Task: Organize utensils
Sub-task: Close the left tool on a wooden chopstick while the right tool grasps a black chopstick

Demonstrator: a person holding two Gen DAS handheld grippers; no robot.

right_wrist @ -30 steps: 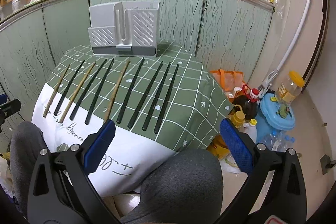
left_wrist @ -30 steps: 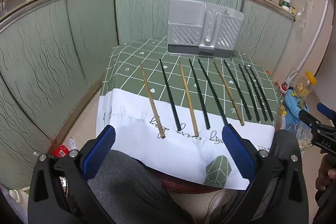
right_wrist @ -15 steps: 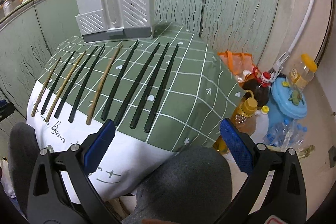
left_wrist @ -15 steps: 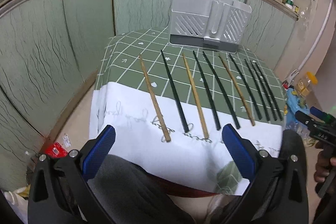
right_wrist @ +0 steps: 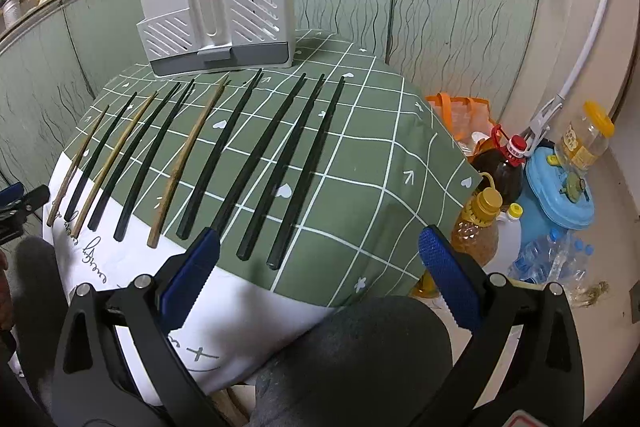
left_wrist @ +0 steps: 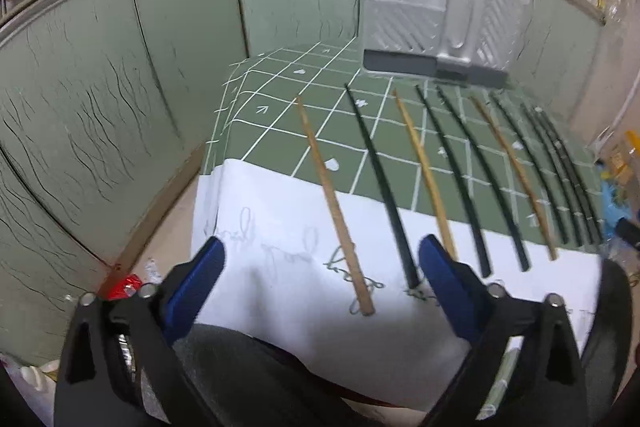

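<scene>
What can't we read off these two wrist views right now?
- Inside of the gray holder: right wrist view shows only its slatted front; contents cannot be told.
- Same holder, left wrist view: motion blur smears it.
- Near end of one black chopstick: right claw's blue finger covers it.
- Table under the green cloth: hidden in both views.

A small table draped in a green grid-patterned tablecloth (right_wrist: 372,163) with a white lettered border at 6 o'clock carries ten chopsticks in a side-by-side row, tips toward 12 o'clock. Seven are black chopsticks (right_wrist: 256,163); three are wooden chopsticks (right_wrist: 184,159), interspersed through the left half. At the 12 o'clock edge stands a grey-and-white slotted utensil holder (right_wrist: 224,19), upright, just beyond the chopstick tips.
</scene>
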